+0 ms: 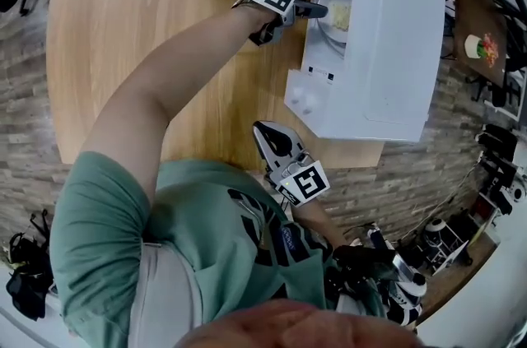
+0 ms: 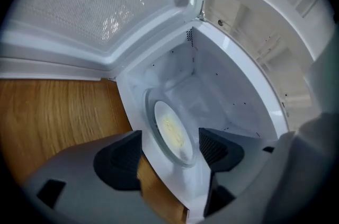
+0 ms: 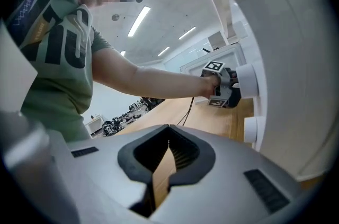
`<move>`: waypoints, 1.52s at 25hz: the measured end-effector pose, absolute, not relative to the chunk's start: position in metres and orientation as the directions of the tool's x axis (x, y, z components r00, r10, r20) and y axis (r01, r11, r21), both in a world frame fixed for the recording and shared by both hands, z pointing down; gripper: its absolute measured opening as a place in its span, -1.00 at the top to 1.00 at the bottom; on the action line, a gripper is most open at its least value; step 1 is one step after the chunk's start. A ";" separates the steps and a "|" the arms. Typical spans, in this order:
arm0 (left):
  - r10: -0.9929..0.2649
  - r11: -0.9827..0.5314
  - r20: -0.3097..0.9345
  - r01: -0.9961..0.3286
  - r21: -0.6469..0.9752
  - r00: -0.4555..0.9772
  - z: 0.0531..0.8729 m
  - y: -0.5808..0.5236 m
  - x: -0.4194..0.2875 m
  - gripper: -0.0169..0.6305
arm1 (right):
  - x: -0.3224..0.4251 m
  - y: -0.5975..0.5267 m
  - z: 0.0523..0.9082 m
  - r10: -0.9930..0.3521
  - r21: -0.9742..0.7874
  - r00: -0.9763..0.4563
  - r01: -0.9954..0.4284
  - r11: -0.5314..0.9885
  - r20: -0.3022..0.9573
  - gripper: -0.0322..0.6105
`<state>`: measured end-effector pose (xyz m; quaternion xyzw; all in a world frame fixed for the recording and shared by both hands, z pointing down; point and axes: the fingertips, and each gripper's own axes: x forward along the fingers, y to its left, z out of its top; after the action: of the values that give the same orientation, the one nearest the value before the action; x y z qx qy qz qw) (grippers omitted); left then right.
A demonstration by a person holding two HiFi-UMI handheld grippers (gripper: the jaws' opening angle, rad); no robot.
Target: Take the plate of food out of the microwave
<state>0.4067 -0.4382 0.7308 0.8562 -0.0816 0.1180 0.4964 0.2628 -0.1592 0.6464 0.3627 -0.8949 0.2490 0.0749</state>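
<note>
Jaws of left gripper point(image 2: 169, 157) are seen apart at the mouth of the microwave point(image 1: 387, 34), with nothing clamped. Plate point(image 2: 160, 112) is framed between them but lies beyond the tips, flat on the glass tray point(image 2: 149, 122) inside the cavity. Pale yellowish food point(image 2: 171, 132) is carried on it. No contact with the rim can be made out. Door point(image 2: 100, 6) is swung wide open.

Jaws of right gripper point(image 3: 168, 157) are drawn together on nothing. It is held low, near the body, by the edge of the wooden surface point(image 1: 123, 25), well apart from the microwave.

Progress is judged early. Done: door opened, left gripper placed at the opening. Not yet done: plate rim to be taken between the jaws and gripped, plate to be lifted clear of the tray, drawn out level so that no food is spilled, and set down on the surface.
</note>
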 end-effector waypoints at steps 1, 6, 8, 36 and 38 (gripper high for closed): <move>-0.021 -0.481 0.292 -0.266 0.836 0.956 0.734 -0.440 0.413 -0.08 | 0.265 -0.158 0.647 -0.616 -0.394 -0.721 -0.691 0.607 0.316 0.88; -0.012 -0.438 0.367 -0.335 0.834 0.930 0.757 -0.443 0.436 -0.39 | 0.273 -0.153 0.652 -0.628 -0.402 -0.705 -0.706 0.583 0.329 0.88; -0.012 -0.438 0.404 -0.368 0.820 0.915 0.763 -0.442 0.441 -0.40 | 0.274 -0.151 0.653 -0.628 -0.403 -0.701 -0.710 0.577 0.337 0.88; -0.080 -0.493 0.498 -0.469 0.733 0.863 0.775 -0.457 0.424 0.24 | 0.284 -0.145 0.652 -0.640 -0.407 -0.690 -0.721 0.561 0.339 0.88; -0.081 -0.498 0.491 -0.462 0.734 0.867 0.772 -0.457 0.424 0.39 | 0.283 -0.145 0.651 -0.641 -0.406 -0.689 -0.721 0.561 0.338 0.88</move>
<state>0.4238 -0.4569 0.7718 0.8417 -0.1612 0.2008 0.4746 0.2833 -0.1451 0.6508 0.3870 -0.8802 0.2640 0.0762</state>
